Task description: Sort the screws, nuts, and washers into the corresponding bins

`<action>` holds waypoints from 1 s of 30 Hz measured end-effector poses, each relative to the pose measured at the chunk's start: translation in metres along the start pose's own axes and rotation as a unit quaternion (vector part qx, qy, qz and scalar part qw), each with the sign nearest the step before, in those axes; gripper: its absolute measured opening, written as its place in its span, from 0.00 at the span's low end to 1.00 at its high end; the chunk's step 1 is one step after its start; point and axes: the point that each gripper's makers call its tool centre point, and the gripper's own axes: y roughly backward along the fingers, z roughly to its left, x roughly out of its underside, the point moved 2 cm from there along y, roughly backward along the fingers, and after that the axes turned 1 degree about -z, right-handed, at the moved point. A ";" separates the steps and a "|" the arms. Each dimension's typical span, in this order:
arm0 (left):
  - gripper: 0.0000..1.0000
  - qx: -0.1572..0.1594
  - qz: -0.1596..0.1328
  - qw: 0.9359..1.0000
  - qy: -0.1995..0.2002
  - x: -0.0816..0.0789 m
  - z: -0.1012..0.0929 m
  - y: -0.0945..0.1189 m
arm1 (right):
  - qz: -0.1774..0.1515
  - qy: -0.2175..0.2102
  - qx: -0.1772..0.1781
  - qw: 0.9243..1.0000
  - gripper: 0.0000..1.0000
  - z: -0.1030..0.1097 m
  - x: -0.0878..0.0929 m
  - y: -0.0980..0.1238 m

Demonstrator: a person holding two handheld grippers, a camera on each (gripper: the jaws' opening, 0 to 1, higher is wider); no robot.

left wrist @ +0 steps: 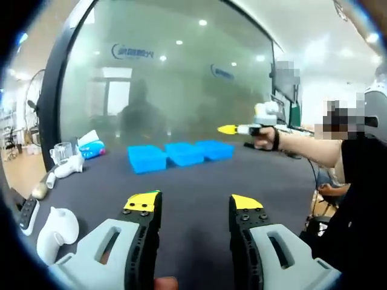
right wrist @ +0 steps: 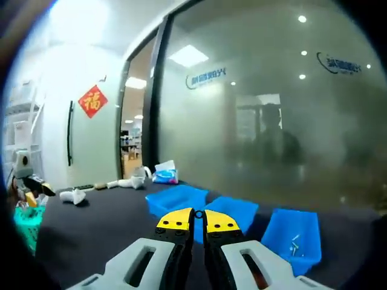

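Three blue bins (left wrist: 180, 154) sit in a row on the dark table (left wrist: 193, 187) as the left gripper (left wrist: 195, 205) hovers wide open and empty, the right gripper (right wrist: 198, 221) closed on nothing, best lowered slowly toward the parts.

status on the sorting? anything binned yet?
Early or between picks. Done: a few small pieces lie in the rightmost blue bin; too small to identify. In hand: nothing visible; the left tool is open and empty, the right tool is shut with nothing visible between its tips. Left: no loose hardware visible on the dark table, so the remainder can't be judged.
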 end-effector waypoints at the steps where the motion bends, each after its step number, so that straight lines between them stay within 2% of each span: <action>1: 0.43 0.000 0.000 1.000 0.000 0.000 0.000 0.000 | 0.008 0.000 -0.002 1.000 0.04 -0.001 0.001 -0.008; 4: 0.43 0.000 0.000 1.000 0.001 0.001 0.001 0.000 | 0.025 0.035 0.011 0.999 0.04 -0.008 0.005 -0.030; 7: 0.43 -0.004 -0.004 1.000 0.004 0.000 0.005 0.002 | 0.033 0.023 0.011 0.999 0.04 -0.010 0.009 -0.048; 15: 0.43 -0.011 -0.004 1.000 0.003 0.000 0.009 0.004 | 0.062 0.029 0.033 0.997 0.04 -0.020 0.020 -0.086; 20: 0.43 -0.014 -0.003 1.000 0.005 0.001 0.010 0.005 | 0.076 0.026 0.045 0.996 0.04 -0.027 0.028 -0.097; 28: 0.43 -0.014 -0.003 1.000 0.005 0.002 0.011 0.005 | 0.084 0.030 0.046 0.995 0.05 -0.027 0.036 -0.097; 30: 0.43 -0.014 -0.003 1.000 0.005 0.001 0.010 0.005 | 0.082 0.050 0.048 0.994 0.09 -0.027 0.036 -0.097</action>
